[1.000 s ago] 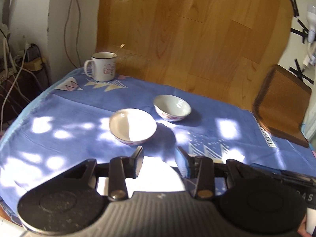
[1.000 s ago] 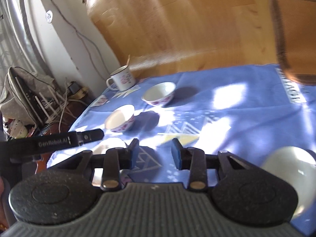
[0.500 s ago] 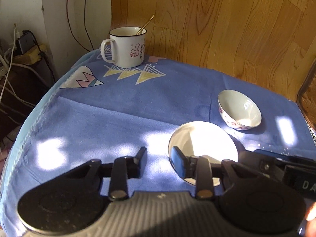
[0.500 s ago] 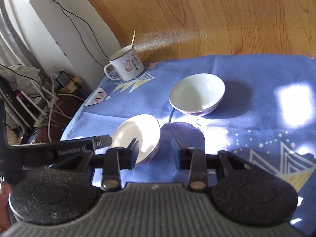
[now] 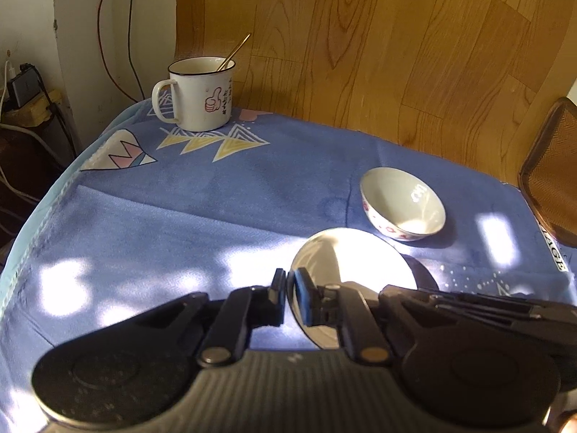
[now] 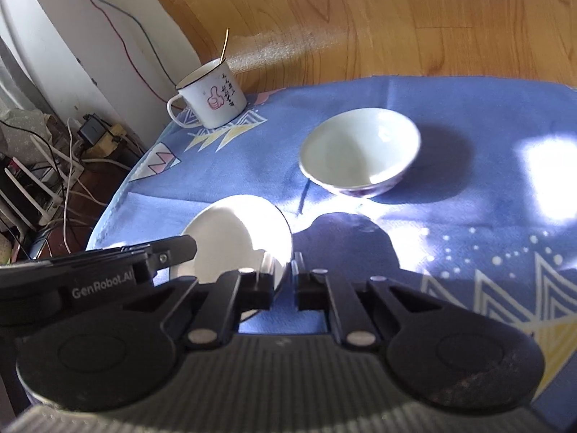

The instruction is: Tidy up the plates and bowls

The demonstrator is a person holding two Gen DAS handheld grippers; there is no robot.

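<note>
Near bowl: white, sunlit, mid-counter, its rim pinched on both sides.
Far bowl: white, patterned outside, toward the counter's far edge.
Left gripper: jaws just clenched on near bowl's rim.
Right gripper: jaws likewise.

My left gripper hides the near bowl's front rim. The chair is cut off at the right edge. The mug's writing is too small to read.

2 white bowls upright on blue cloth, apparently apart.
</note>
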